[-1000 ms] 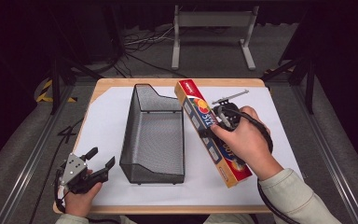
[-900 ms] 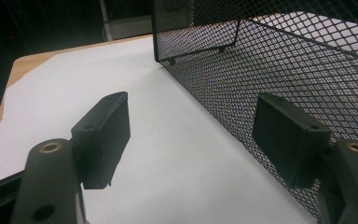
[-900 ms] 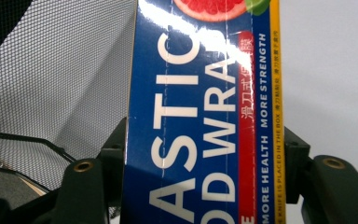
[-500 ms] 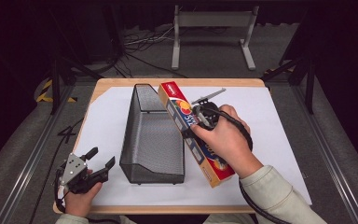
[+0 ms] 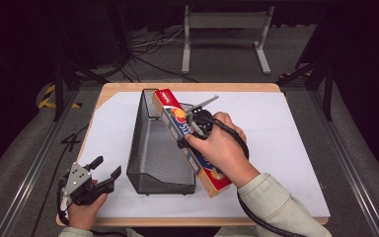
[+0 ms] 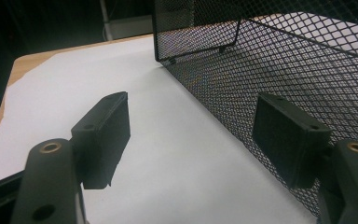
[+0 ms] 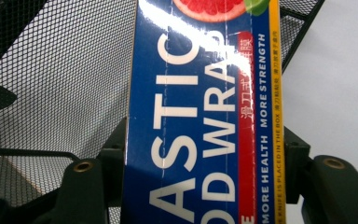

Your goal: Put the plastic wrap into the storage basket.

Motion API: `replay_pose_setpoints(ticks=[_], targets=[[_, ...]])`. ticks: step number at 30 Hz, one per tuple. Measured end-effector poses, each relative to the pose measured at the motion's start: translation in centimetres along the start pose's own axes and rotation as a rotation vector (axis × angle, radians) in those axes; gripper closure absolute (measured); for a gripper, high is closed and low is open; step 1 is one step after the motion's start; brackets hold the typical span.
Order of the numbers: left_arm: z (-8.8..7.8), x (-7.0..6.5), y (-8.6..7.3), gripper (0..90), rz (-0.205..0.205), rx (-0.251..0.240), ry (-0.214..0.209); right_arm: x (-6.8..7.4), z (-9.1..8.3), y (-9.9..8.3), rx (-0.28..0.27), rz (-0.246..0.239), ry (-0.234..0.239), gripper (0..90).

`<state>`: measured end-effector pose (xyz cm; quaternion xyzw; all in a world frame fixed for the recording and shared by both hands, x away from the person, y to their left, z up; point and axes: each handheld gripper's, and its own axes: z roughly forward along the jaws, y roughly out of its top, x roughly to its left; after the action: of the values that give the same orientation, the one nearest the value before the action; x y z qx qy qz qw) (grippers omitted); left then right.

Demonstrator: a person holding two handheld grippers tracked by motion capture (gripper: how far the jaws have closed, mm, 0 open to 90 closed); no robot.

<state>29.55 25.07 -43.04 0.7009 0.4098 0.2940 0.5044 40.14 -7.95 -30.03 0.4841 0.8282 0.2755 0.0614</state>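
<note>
The right gripper (image 5: 191, 129) is clamping its 2 jaws on the long plastic wrap box (image 5: 190, 141), which is lying tilted along the right rim of the black mesh basket (image 5: 154, 148), while the left gripper (image 5: 104, 172) is resting wide apart near the basket's near-left corner.

Both grippers are black. The left gripper (image 5: 103, 174) carries a grey three-cornered plate with small dark screws; its jaws have flat rectangular pads and brass-ringed holes. A black cable loops from the right gripper (image 5: 193, 129). The sleeve (image 5: 281, 207) is pale grey-green.
</note>
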Motion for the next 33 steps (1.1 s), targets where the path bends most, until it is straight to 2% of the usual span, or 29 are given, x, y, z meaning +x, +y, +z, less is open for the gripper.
replay_pose_setpoints(ticks=[7,17,23,33], targets=[[0.1,0.0,0.0,28.4,-0.001,0.000,-0.001,0.9,1.4,0.2,0.027,-0.007,-0.002,39.6],[0.1,0.1,-0.1,28.4,-0.007,-0.002,-0.004,2.1,3.5,0.8,0.070,0.005,-0.041,39.6],[0.1,0.1,-0.1,28.4,-0.006,-0.003,-0.004,2.1,4.7,1.3,0.105,0.016,-0.073,39.5],[0.0,0.2,-0.1,28.5,-0.004,-0.003,-0.002,1.8,6.2,1.8,0.152,0.036,-0.092,39.4]])
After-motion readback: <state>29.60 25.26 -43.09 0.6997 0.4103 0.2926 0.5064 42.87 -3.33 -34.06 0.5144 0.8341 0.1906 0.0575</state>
